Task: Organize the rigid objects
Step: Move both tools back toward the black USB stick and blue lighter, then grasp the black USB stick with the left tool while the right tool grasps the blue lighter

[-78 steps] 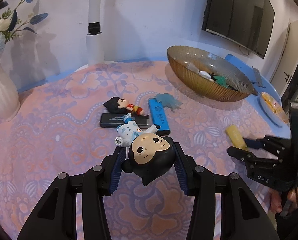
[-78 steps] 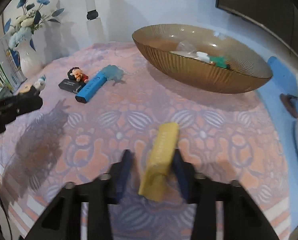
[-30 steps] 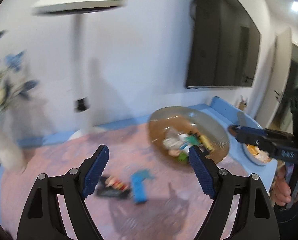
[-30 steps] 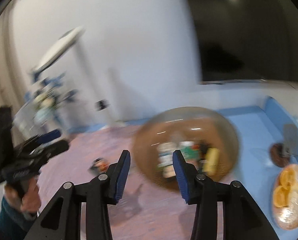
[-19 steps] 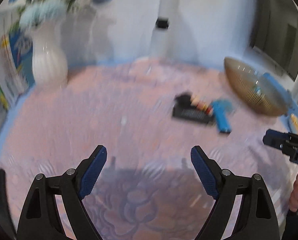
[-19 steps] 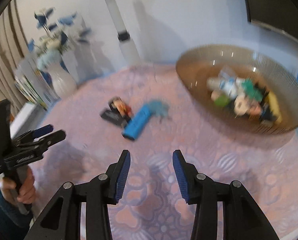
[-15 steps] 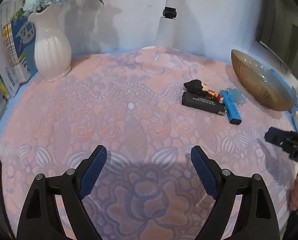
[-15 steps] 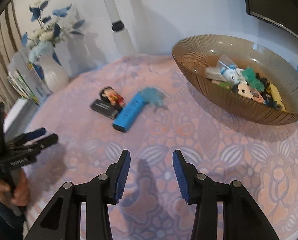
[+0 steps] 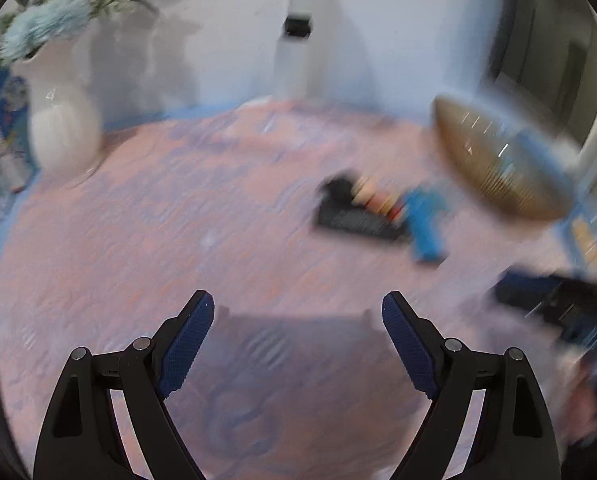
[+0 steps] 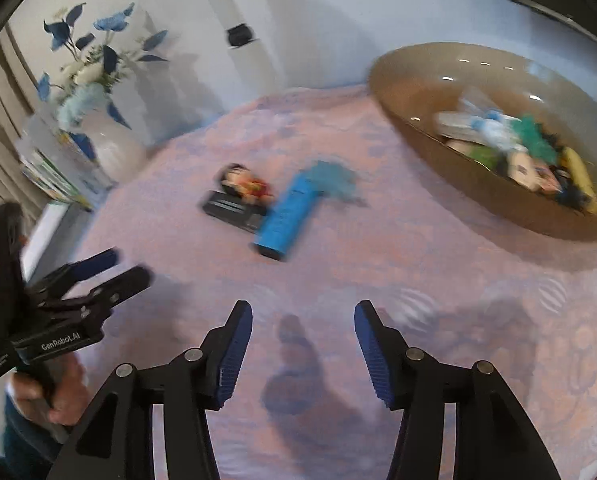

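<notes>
On the pink patterned cloth lie a black flat box [image 10: 234, 210], a small dark-haired doll [image 10: 247, 184] resting on it, a blue bar [image 10: 287, 216] and a teal leaf-shaped toy [image 10: 335, 184]. The same cluster shows blurred in the left wrist view, with the black box [image 9: 354, 222] beside the blue bar [image 9: 424, 232]. My left gripper [image 9: 297, 316] stands open and empty, short of the cluster. My right gripper [image 10: 303, 318] is empty and its jaws are opening, with the blue bar ahead. The brown ribbed bowl [image 10: 426, 120] holds several toys.
A white vase [image 9: 64, 132] with blue flowers stands at the back left, books beside it. A white lamp pole [image 9: 298, 28] rises at the back. The bowl [image 9: 494, 168] sits at the right. A hand [image 10: 50, 396] grips the left gripper [image 10: 110, 266] at that view's left.
Both grippers have come down from above the bowl toward the cloth. The right gripper's jaws have widened. Earlier each held a toy; both are empty now.
</notes>
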`<action>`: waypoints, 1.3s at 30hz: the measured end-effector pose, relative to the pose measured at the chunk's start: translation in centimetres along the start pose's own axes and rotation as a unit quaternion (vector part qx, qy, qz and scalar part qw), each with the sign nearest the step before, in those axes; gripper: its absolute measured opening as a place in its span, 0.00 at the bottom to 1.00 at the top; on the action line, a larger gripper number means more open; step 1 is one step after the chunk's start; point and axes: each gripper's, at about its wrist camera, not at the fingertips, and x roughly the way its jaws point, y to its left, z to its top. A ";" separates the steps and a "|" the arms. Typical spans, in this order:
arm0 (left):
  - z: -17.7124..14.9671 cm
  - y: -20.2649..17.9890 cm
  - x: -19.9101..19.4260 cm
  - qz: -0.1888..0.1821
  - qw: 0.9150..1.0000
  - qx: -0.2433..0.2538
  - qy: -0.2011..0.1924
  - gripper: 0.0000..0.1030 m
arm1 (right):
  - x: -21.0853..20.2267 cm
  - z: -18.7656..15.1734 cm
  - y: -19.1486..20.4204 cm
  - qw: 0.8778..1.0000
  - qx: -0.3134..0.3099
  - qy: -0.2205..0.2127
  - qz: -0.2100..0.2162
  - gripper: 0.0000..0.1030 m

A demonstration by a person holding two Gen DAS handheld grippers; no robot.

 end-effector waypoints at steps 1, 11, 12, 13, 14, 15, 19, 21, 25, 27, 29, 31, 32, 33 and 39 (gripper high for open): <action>1.0 -0.1 0.0 -0.010 1.000 -0.004 -0.005 0.83 | 0.1 0.6 0.8 1.000 -0.003 -0.004 0.000 0.56; 2.2 -1.9 3.1 0.008 1.000 0.029 0.006 0.82 | 6.2 3.2 3.6 0.996 -0.017 -0.006 -0.090 0.57; 2.3 -1.9 3.1 0.007 1.000 0.030 0.006 0.82 | 6.1 3.1 3.6 0.994 -0.025 -0.010 -0.102 0.57; 2.4 -2.1 3.6 0.004 0.999 0.032 0.008 0.82 | 5.9 3.0 3.4 0.992 -0.030 -0.012 -0.123 0.53; 2.5 -2.4 4.1 0.001 0.999 0.034 0.013 0.83 | 5.5 2.8 2.8 0.990 -0.028 -0.014 -0.135 0.48; 2.6 -2.8 4.5 -0.004 0.999 0.037 0.018 0.83 | 5.0 2.7 1.8 0.991 -0.021 -0.016 -0.133 0.42; 2.5 -5.1 7.0 -0.005 0.997 0.064 0.038 0.83 | 3.7 2.4 -0.6 0.992 -0.017 -0.022 -0.123 0.41; 2.6 -5.9 8.1 0.011 0.997 0.070 0.039 0.82 | 3.3 2.1 -1.4 0.994 -0.011 -0.029 -0.107 0.38; 2.9 -6.4 9.2 0.049 0.994 0.084 0.044 0.82 | 3.1 2.2 -1.9 0.995 -0.001 -0.034 -0.089 0.39; 2.8 -6.2 9.5 0.048 0.994 0.089 0.052 0.83 | 3.1 2.1 -1.6 0.995 -0.008 -0.034 -0.095 0.40; 2.7 -5.3 9.0 0.046 0.994 0.077 0.054 0.83 | 3.2 2.1 -1.3 0.994 -0.015 -0.034 -0.100 0.40; 2.3 -3.8 8.3 0.056 0.995 0.071 0.051 0.83 | 3.3 2.2 -1.3 0.995 -0.014 -0.034 -0.098 0.40; 2.0 -2.8 7.9 0.058 0.995 0.067 0.053 0.83 | 3.2 2.2 -1.4 0.995 -0.011 -0.035 -0.094 0.40; 1.7 -1.5 7.4 0.062 0.995 0.057 0.055 0.83 | 3.2 2.2 -1.5 0.995 -0.008 -0.035 -0.090 0.40; 1.1 4.5 5.3 0.076 0.995 -0.001 0.059 0.82 | 3.3 2.1 -1.4 0.995 -0.008 -0.036 -0.089 0.42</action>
